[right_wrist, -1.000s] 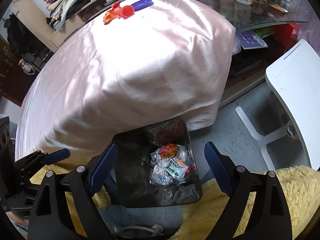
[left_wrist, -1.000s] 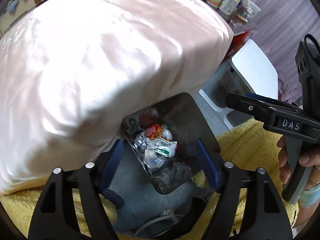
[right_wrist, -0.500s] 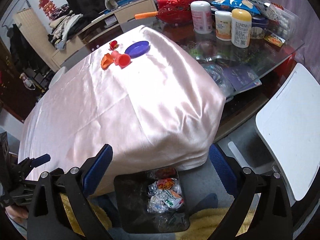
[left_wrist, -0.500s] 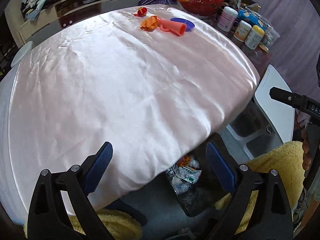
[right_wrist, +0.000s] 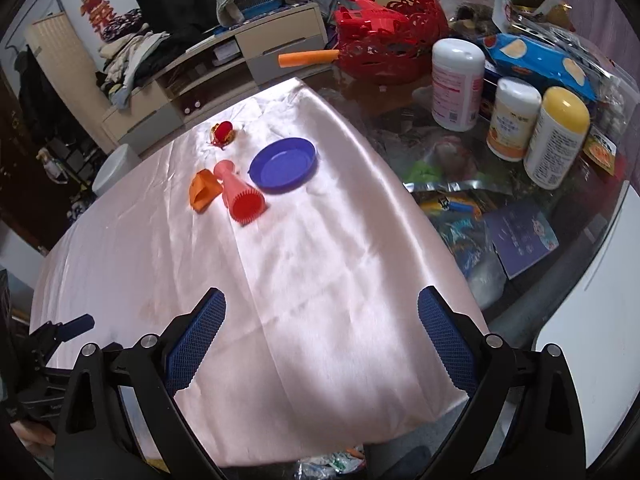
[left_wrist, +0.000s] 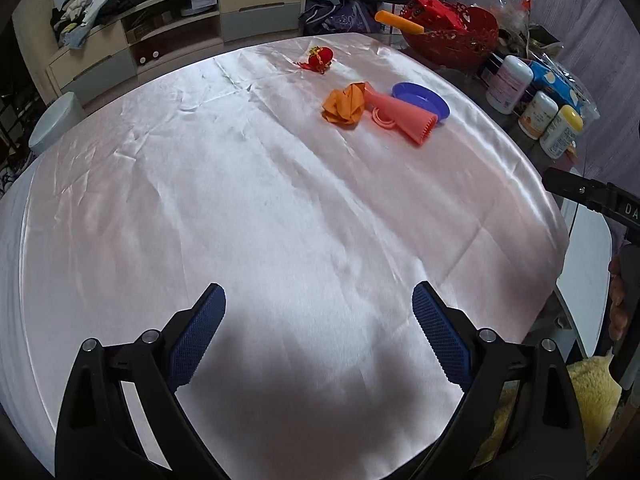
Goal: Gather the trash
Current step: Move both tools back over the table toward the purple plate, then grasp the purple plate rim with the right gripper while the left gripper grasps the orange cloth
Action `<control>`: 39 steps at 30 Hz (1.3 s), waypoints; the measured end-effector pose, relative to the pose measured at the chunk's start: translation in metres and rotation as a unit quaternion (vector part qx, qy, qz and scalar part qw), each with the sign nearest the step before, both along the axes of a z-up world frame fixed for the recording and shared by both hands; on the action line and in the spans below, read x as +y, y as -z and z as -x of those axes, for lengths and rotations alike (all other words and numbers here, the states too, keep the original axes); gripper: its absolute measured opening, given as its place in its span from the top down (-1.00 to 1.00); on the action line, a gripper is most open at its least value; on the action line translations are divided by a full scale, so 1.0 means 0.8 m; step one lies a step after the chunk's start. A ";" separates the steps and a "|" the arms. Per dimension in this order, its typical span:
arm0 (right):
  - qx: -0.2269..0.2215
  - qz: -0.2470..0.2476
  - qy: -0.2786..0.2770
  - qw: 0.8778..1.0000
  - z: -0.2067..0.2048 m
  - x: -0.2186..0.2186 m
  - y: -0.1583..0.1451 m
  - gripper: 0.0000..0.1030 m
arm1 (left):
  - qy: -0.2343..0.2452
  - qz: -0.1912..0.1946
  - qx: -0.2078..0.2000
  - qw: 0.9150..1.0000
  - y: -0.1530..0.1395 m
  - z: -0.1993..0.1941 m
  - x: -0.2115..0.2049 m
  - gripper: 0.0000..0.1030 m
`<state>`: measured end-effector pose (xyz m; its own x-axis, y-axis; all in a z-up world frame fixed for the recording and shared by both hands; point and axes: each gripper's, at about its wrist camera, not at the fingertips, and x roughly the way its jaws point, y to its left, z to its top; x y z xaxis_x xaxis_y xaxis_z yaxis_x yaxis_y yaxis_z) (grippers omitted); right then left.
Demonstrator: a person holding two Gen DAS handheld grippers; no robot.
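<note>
Left wrist view: orange wrapper lies well beyond the wide-open, empty left tool.

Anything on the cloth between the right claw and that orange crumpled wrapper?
Nothing: in the right wrist view only bare pink cloth runs from the right claw to the orange wrapper.

Near and middle part of worktop under pink cloth: bare, free passage. Far part: orange wrapper, pink cone, purple plate close together, small red ornament behind, apart. Right side beyond cloth edge: bottles, snack bags, red basket crowd glass surface, block way.
</note>
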<state>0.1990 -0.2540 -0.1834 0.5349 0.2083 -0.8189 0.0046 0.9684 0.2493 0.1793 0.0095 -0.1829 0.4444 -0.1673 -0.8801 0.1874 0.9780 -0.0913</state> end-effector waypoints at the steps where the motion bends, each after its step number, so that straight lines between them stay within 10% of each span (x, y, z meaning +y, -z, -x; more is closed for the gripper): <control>1: 0.000 0.000 -0.003 1.000 -0.014 0.004 0.001 -0.89 | 0.002 0.002 0.000 1.000 0.001 -0.012 -0.003 -0.74; 28: 0.038 0.034 0.019 0.999 -0.217 0.069 0.068 -0.89 | 0.033 0.024 -0.019 0.999 0.037 -0.200 -0.047 -0.61; 34: 0.024 0.058 0.017 0.998 -0.214 0.071 0.071 -0.86 | 0.057 0.024 -0.025 0.998 0.044 -0.213 -0.060 0.04; 39: 0.014 0.074 0.017 0.997 -0.211 0.063 0.067 -0.37 | 0.064 0.031 -0.019 0.997 0.043 -0.214 -0.061 0.28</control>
<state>0.3677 -0.2033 -0.2371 0.5168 0.0657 -0.8536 0.0439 0.9937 0.1030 0.3505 -0.0391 -0.2177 0.4491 -0.2783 -0.8491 0.3153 0.9385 -0.1408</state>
